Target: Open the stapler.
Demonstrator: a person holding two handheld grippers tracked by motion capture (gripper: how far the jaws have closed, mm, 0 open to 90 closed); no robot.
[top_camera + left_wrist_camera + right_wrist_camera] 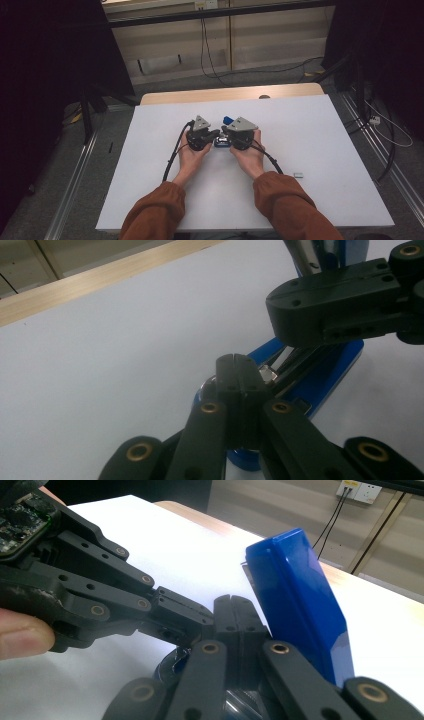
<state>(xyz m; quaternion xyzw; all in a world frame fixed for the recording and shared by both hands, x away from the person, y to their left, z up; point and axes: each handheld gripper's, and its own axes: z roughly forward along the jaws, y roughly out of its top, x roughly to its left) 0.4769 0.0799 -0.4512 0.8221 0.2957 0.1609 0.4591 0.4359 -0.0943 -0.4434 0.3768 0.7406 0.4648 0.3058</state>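
Figure. A white desk (310,150) carries the work at its middle, where two hands bring their tools together over a blue stapler (222,142).

The stapler is open: its blue top arm (300,605) stands tilted up in the right gripper view, and its blue base (325,375) lies on the desk with the metal staple channel (287,365) exposed.

The left claw (216,135) has its jaws fully together at the near end of that channel; whether they pinch any metal cannot be told.

The right claw (226,136) is likewise closed, its tips just beside the raised arm, with no visible hold on it.

A small grey item (299,175), probably a staple strip, lies well apart near the right forearm.

Risks, as judged: the sprung arm may snap down on the closed tips; a push along the channel may slide the unheld base across the smooth desk; the two claws, almost touching, may foul one another.
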